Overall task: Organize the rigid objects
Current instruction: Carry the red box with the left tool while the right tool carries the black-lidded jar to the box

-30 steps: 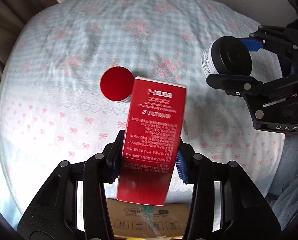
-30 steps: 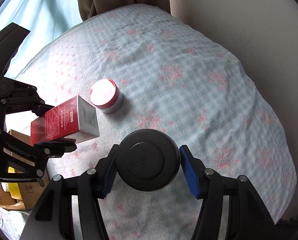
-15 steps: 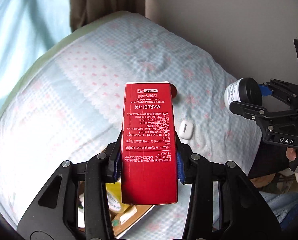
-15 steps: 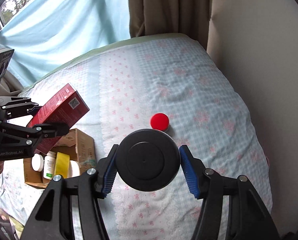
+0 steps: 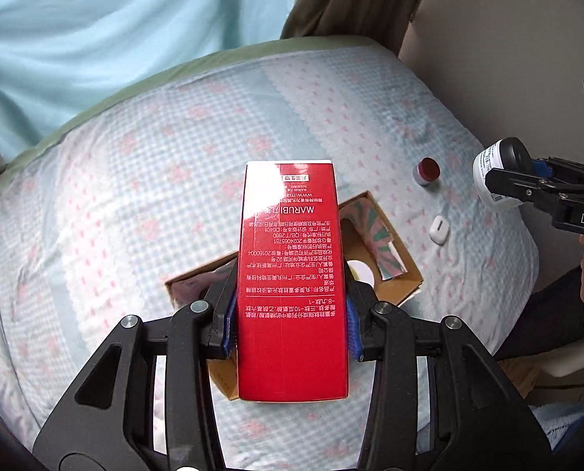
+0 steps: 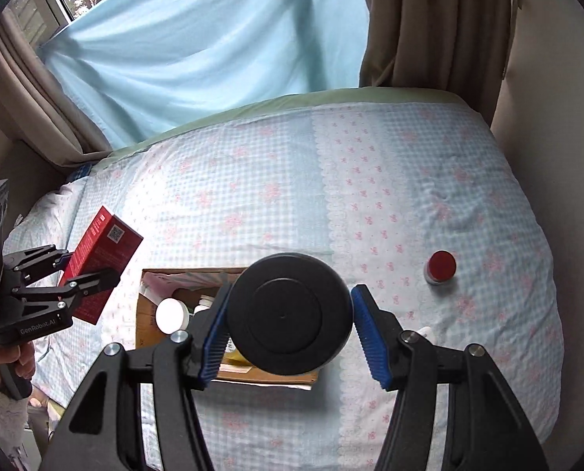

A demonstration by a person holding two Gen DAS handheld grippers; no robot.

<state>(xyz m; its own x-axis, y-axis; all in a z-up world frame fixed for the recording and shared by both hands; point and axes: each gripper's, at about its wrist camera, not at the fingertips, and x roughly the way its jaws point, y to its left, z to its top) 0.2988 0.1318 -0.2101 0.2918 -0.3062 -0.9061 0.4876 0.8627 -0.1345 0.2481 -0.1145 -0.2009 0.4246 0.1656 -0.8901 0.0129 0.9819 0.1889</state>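
Note:
My left gripper [image 5: 292, 325] is shut on a tall red carton [image 5: 292, 274] and holds it above an open cardboard box [image 5: 404, 265] on the bed. My right gripper [image 6: 288, 337] is shut on a white jar with a black lid [image 6: 288, 312], held over the same box [image 6: 146, 325]. In the left wrist view the jar [image 5: 496, 172] and right gripper [image 5: 535, 184] show at the right edge. In the right wrist view the carton [image 6: 99, 263] and left gripper [image 6: 72, 274] hang at the left.
A small red-lidded jar [image 5: 426, 170] [image 6: 441, 267] and a white earbud case [image 5: 438, 228] lie on the checked bedspread [image 6: 292, 196] right of the box. The box holds white-capped bottles [image 6: 170, 314]. Curtains [image 6: 429, 23] and a wall stand behind the bed.
Both grippers have lifted and pulled back from the red-lidded jar, carrying the carton and the black-lidded jar. They now hang over the cardboard box, which has come into view.

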